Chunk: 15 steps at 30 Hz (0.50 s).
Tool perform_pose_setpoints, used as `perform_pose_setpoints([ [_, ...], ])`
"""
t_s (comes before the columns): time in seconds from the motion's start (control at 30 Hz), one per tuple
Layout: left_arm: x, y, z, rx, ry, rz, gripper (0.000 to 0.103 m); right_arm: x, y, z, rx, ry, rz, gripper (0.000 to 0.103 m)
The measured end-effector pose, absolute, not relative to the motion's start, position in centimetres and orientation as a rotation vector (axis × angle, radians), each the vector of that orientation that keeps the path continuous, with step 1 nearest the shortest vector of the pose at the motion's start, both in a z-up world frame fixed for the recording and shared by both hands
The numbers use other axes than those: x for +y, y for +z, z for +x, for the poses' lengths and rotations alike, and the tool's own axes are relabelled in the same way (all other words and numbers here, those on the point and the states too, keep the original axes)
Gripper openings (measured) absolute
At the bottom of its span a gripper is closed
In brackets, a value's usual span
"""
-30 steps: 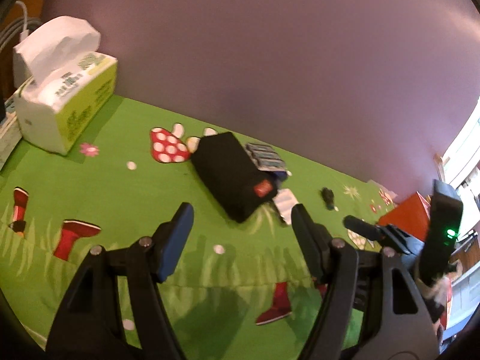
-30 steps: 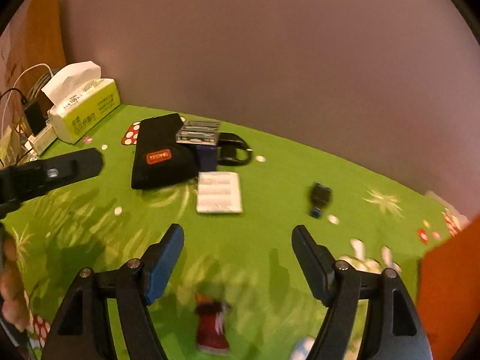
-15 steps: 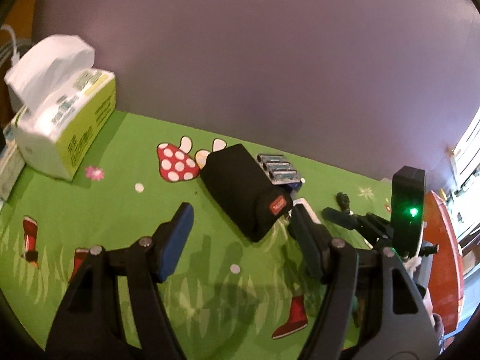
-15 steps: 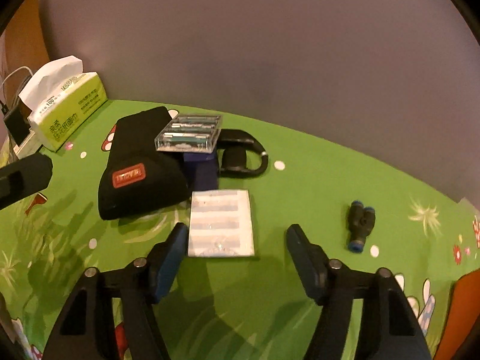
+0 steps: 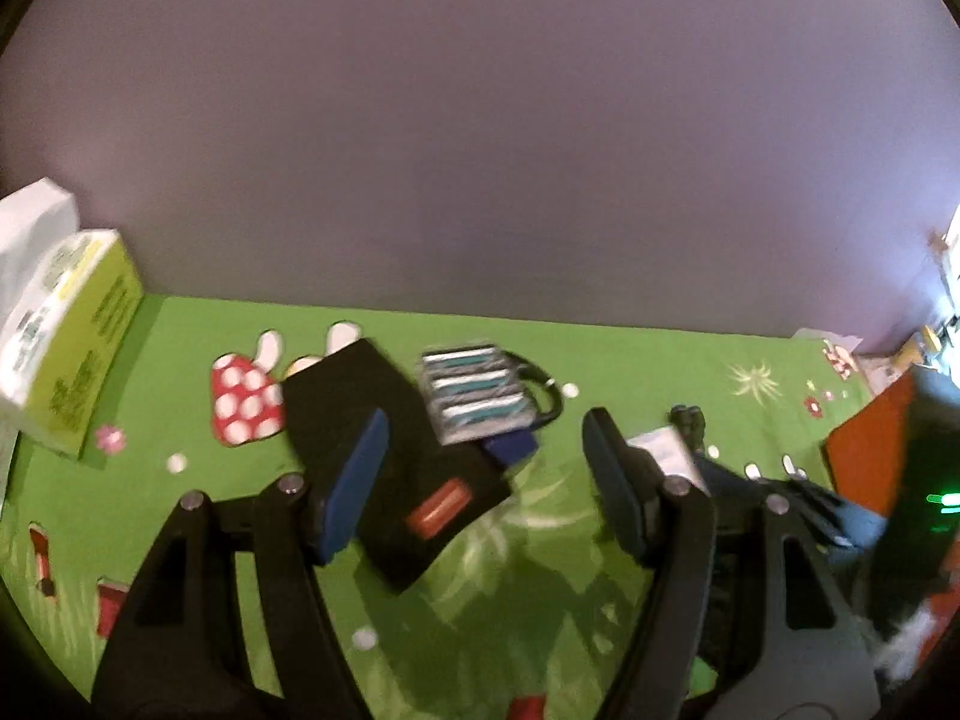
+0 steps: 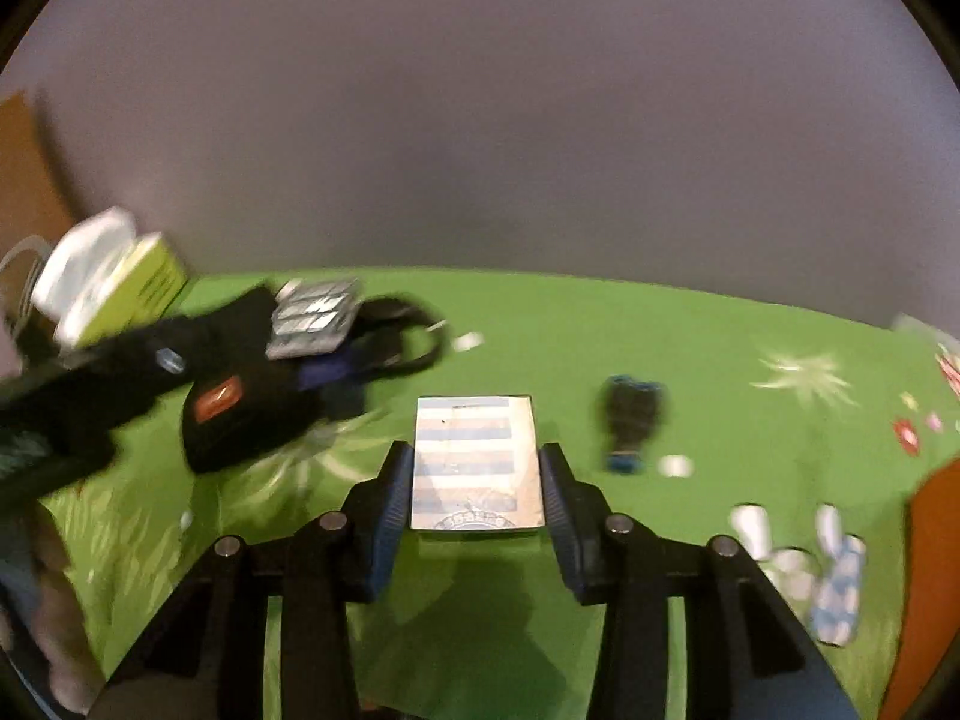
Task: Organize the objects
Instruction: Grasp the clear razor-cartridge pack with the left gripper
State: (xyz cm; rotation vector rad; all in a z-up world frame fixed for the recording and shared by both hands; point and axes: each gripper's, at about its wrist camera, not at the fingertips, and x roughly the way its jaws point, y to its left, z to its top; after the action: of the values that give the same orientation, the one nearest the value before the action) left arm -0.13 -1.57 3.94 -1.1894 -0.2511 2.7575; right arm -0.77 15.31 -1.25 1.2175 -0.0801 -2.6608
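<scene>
My right gripper (image 6: 477,492) is closing around the striped packet (image 6: 474,459), which lies flat on the green mat (image 6: 690,354), square between the pads, easy to pinch. My left gripper (image 5: 480,474) hangs open, empty. Beyond the packet, leftward, lies the black pouch (image 6: 246,420).

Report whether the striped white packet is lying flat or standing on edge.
Lying flat. The striped packet shows its whole broad face upward on the green cloth, between the closing right tongs, whose pads flank its sides.

tissue box (image 5: 66,354) cut off, black pouch (image 6: 240,414) blurred
</scene>
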Motion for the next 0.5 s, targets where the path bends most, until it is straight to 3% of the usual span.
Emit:
perform_pose_setpoints([
  [0.27,1.1,1.7,-3.1,-0.067,2.859,-1.281,0.070,19.5,1.2,0.5,-0.306,-2.797,1.115,0.043],
  [0.3,1.2,1.5,-3.2,-0.059,2.866,-1.287,0.068,19.6,1.2,0.7,-0.319,-2.795,1.111,0.043],
  [0.37,1.4,1.2,-3.5,-0.009,2.889,-1.297,0.051,19.9,1.4,0.9,-0.346,-2.781,1.105,0.044],
  [0.5,1.3,1.0,-3.7,-0.008,2.889,-1.288,0.051,18.7,1.7,0.4,-0.345,-2.765,1.091,0.044],
])
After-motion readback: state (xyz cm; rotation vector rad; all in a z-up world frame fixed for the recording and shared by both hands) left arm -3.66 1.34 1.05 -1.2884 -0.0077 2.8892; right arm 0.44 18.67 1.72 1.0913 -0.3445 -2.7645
